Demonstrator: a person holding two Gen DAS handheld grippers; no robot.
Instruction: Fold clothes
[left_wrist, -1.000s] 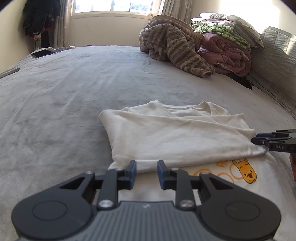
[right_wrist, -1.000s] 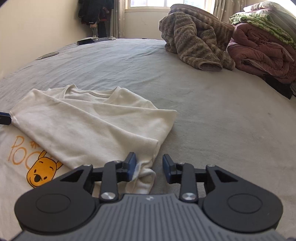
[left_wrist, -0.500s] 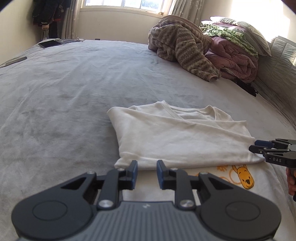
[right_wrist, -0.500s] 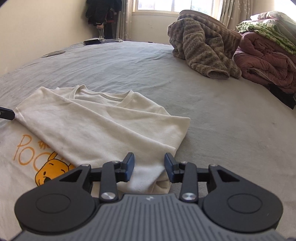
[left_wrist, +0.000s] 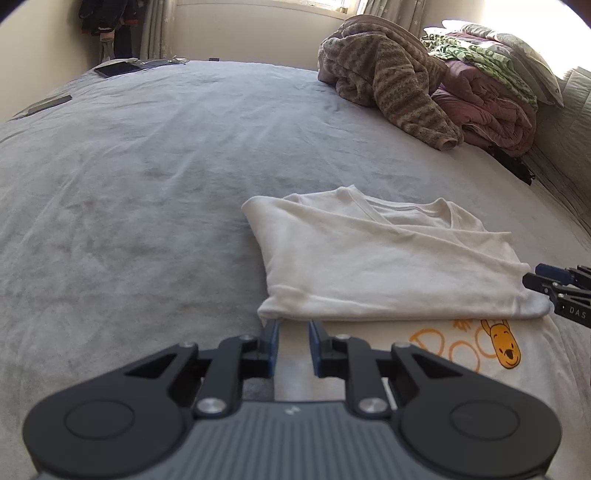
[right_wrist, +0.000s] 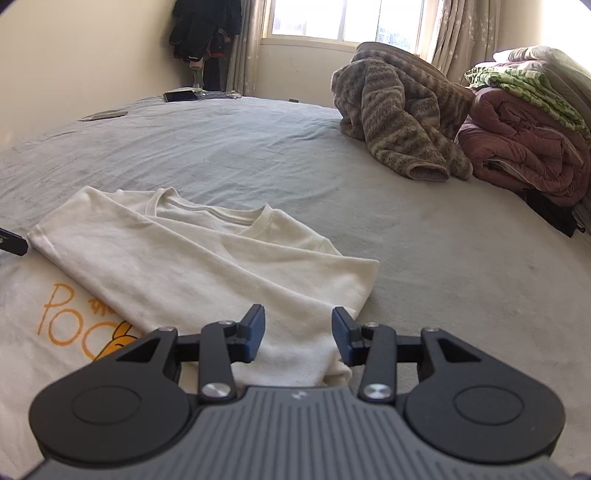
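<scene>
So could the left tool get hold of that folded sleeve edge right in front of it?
Probably yes. The left tool sits right at the near corner of the cream shirt, its jaws closing with nothing between them yet, and nothing blocks the way; the right tool is off at the other end.

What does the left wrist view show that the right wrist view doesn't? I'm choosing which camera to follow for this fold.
Only the left wrist view shows the bear's whole face on the print and the left gripper, its jaws closing with a gap between them, just short of the folded edge. Only the right wrist view shows the window and the right gripper, open over the shirt's corner. Both show the cream T-shirt, the grey bed and the brown fleece.
</scene>
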